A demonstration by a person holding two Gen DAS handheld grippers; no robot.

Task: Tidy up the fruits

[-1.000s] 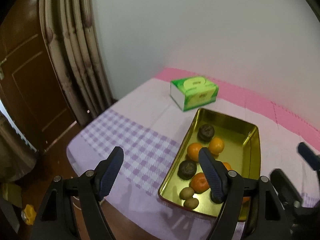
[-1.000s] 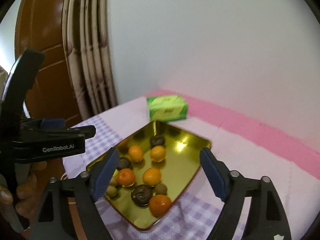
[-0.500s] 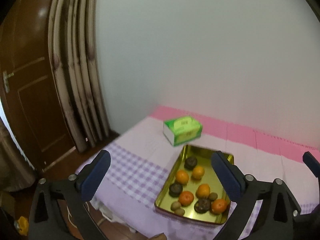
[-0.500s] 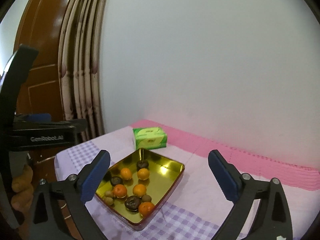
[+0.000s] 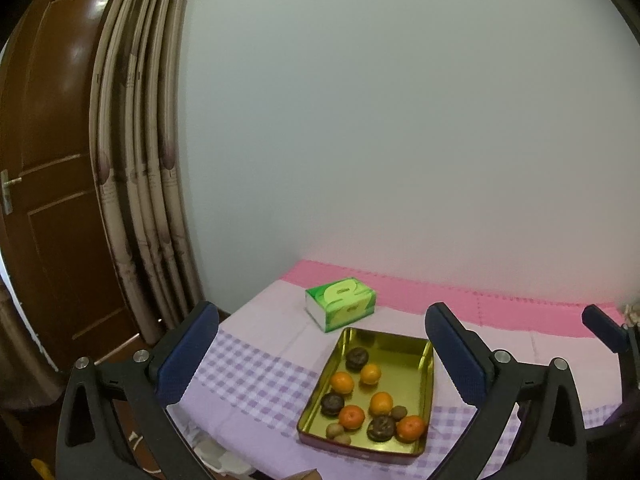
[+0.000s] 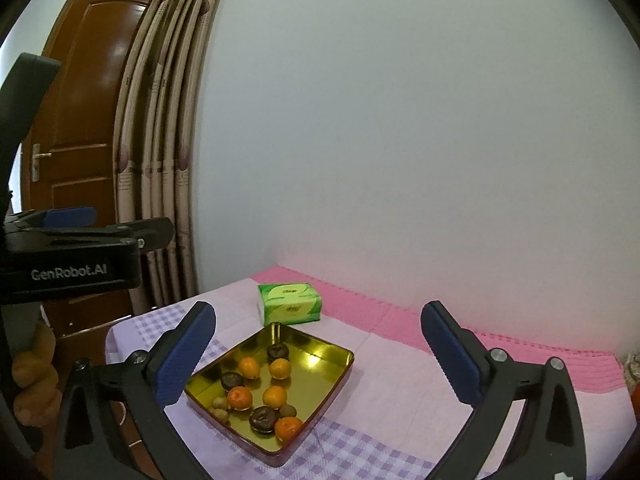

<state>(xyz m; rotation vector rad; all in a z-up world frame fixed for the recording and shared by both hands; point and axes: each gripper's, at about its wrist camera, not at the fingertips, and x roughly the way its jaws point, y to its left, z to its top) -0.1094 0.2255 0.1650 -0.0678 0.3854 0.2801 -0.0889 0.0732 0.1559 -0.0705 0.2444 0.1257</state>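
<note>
Gold tray (image 5: 425, 392) on bench (image 5: 260, 364) holds all visible fruit (image 5: 381, 403), mixed kinds, seemingly unsorted. Left claw (image 5: 322, 354) and right claw (image 6: 316, 354) both wide open, empty, hovering well above.

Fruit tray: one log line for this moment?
left tool: open, empty | right tool: open, empty | tray: on table, holds oranges, dark fruits, small brown fruits | tissue box: behind tray

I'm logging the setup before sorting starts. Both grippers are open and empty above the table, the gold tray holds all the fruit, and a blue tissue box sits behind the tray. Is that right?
Not quite: the tissue box is green, not blue, as both wrist views show. The rest stands: the left gripper and right gripper are open and empty, and the gold tray holds all the fruit.
</note>
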